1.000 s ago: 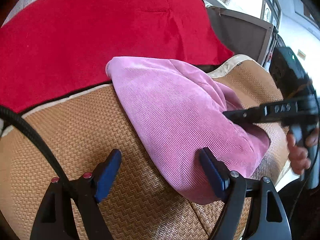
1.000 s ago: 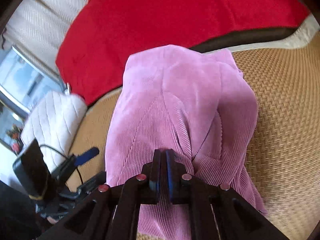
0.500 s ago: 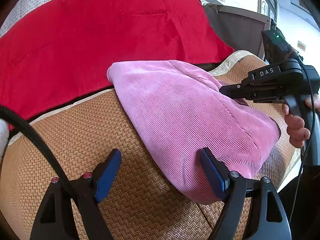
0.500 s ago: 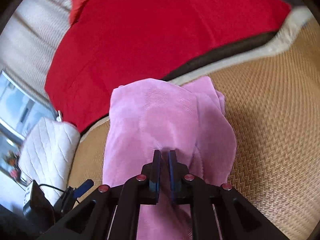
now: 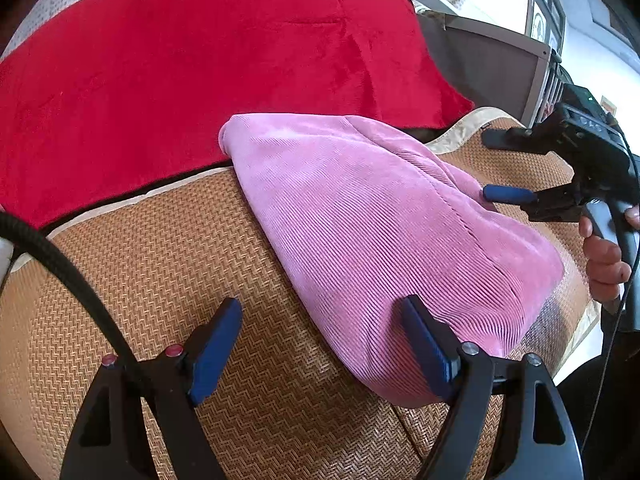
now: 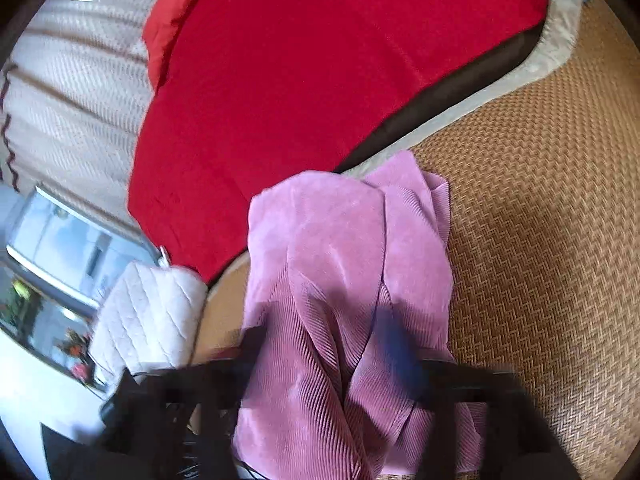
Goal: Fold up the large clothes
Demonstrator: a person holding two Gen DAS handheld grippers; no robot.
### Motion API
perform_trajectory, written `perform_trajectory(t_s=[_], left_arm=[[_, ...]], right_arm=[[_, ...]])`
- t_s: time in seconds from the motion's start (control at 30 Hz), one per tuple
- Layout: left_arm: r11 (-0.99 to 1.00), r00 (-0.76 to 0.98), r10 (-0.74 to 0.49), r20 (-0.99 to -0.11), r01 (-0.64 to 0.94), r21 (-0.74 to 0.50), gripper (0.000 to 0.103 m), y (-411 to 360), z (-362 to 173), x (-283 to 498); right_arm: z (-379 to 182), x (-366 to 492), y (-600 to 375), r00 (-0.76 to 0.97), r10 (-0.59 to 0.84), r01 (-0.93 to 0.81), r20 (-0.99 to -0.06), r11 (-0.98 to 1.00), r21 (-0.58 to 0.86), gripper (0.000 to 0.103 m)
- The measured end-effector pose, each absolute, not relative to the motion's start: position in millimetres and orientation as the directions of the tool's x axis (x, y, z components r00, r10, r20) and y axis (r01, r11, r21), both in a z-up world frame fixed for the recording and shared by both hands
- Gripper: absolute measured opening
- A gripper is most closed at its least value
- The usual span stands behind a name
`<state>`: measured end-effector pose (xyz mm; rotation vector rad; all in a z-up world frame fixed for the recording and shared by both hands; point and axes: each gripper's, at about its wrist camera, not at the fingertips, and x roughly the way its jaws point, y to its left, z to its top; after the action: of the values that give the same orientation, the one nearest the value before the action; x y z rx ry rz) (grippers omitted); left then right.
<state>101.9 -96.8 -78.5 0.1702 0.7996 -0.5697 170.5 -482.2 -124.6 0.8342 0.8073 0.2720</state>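
Pink corduroy garment (image 5: 384, 240) folded into a bundle on woven mat (image 5: 160, 280), centre of left wrist view, running from 11 o'clock to 5 o'clock. Far corner touching edge of red blanket (image 5: 200, 60), which fills the top half.

Left gripper (image 5: 324, 344) at 6 o'clock, spread wide, gripping nothing. Left finger over bare mat, right finger just beside near edge of garment; contact not clear from this view.

Right gripper (image 5: 500, 168) at 3 o'clock in left wrist view, held by a hand (image 5: 604, 256). Jaws opening: upper finger above the cloth, blue-padded lower finger at the garment's right edge. No pinch on the fabric visible.

Right wrist view motion-blurred. Same garment (image 6: 344, 300) at centre to 6 o'clock, several creased layers showing. Right gripper (image 6: 328, 356) smeared, fingers spread to either side with cloth lying between them, pads not pressing on it. Mat (image 6: 540, 240) at 3 o'clock, blanket (image 6: 300, 60) at 12, white quilted cushion (image 6: 148, 316) at 8, black cable (image 5: 60, 268) at 9 in left wrist view.
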Motion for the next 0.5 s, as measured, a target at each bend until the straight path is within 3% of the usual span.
perform_trajectory(t_s=[0.13,0.3,0.43,0.5], left_arm=[[0.838,0.562,-0.414,-0.716,0.543,-0.059,0.082,-98,-79,101],[0.84,0.561,-0.419,-0.714,0.539,-0.069,0.082,-97,-80,100],[0.841,0.561,-0.417,-0.715,0.536,-0.071,0.082,-94,-81,99],[0.842,0.557,-0.418,-0.718,0.534,-0.077,0.082,-93,-81,100]], right_arm=[[-126,174,-482,0.672,0.552,0.052,-0.494,0.63,0.775,0.076],[-135,198,-460,0.613,0.545,0.065,-0.572,0.687,0.724,0.067],[-148,213,-444,0.576,0.524,0.078,-0.628,0.73,0.679,0.052],[-140,210,-441,0.586,0.546,0.036,-0.599,0.72,0.693,0.028]])
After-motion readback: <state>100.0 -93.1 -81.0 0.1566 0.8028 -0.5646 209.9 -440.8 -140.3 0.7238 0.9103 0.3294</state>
